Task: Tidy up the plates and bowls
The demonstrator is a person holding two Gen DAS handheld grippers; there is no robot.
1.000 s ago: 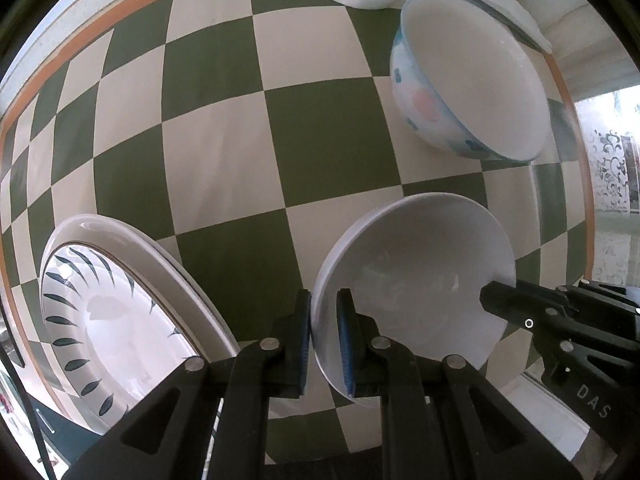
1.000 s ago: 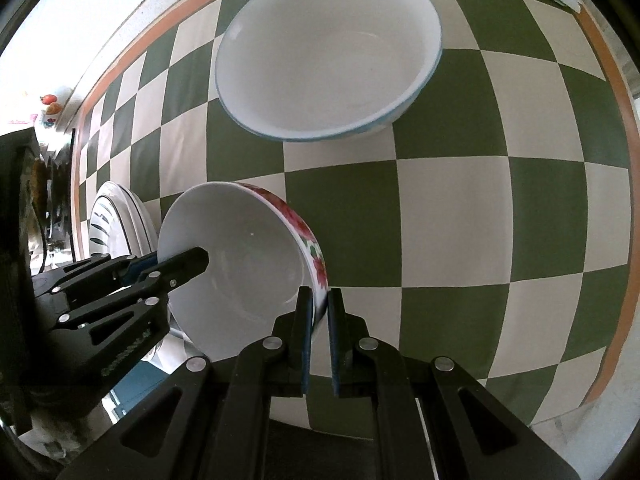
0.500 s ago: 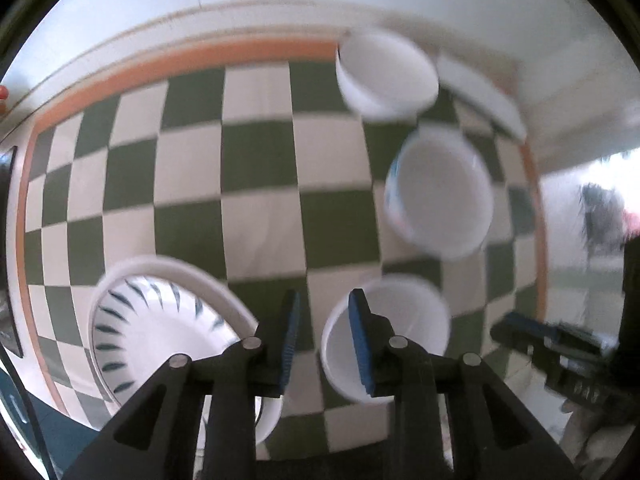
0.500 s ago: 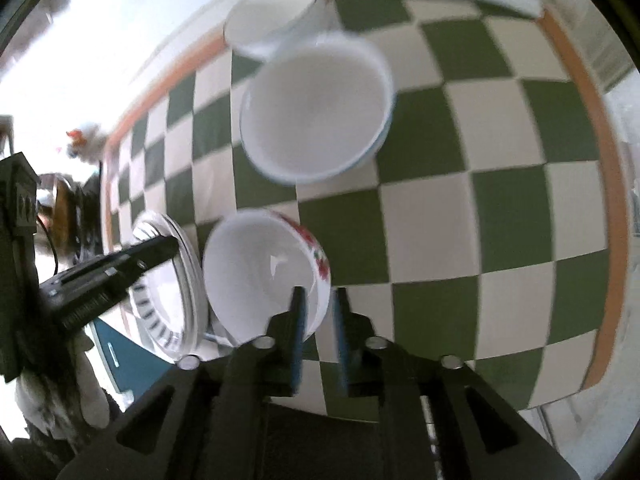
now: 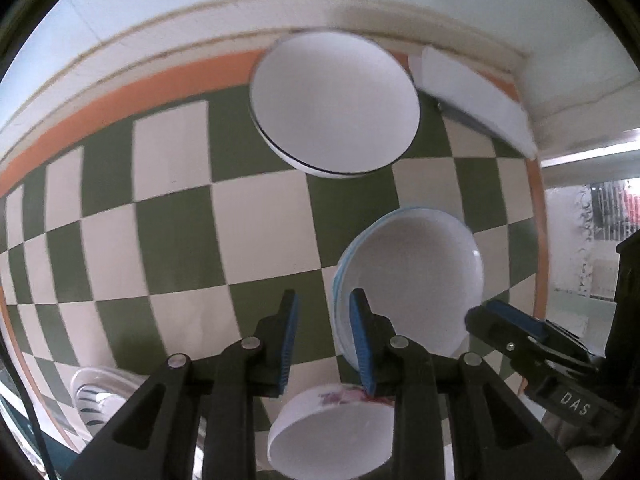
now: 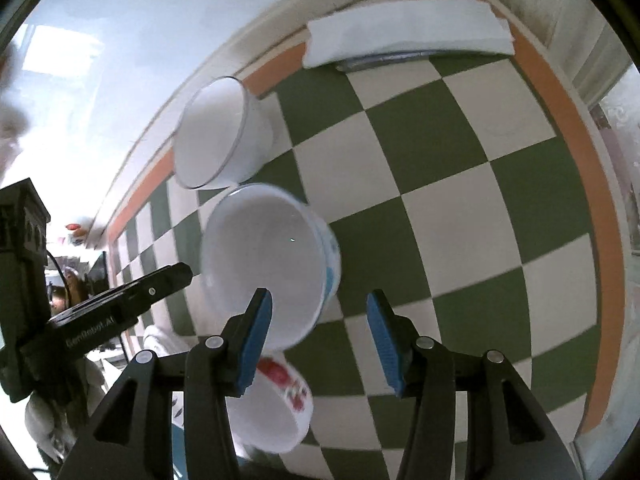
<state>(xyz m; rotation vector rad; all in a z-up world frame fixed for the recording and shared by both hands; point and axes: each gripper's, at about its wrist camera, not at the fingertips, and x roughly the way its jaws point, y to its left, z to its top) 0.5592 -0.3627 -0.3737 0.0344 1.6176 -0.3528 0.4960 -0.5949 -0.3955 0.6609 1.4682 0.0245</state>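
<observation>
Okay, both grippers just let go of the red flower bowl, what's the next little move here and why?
Probably ease the right gripper forward over the near rim of the blue-patterned bowl. Its jaws have just been opening with nothing between them, and that rim lies just beyond its left finger. The red-flowered bowl sits loose below both grippers, so nesting bowls looks like the next step.

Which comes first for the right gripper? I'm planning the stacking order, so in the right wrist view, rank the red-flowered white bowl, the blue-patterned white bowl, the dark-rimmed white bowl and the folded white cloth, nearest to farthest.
From the right gripper:
1. Red-flowered white bowl, just below its left finger.
2. Blue-patterned white bowl, ahead, left.
3. Dark-rimmed white bowl, beyond that, near the table's edge.
4. Folded white cloth, at the far edge.
</observation>
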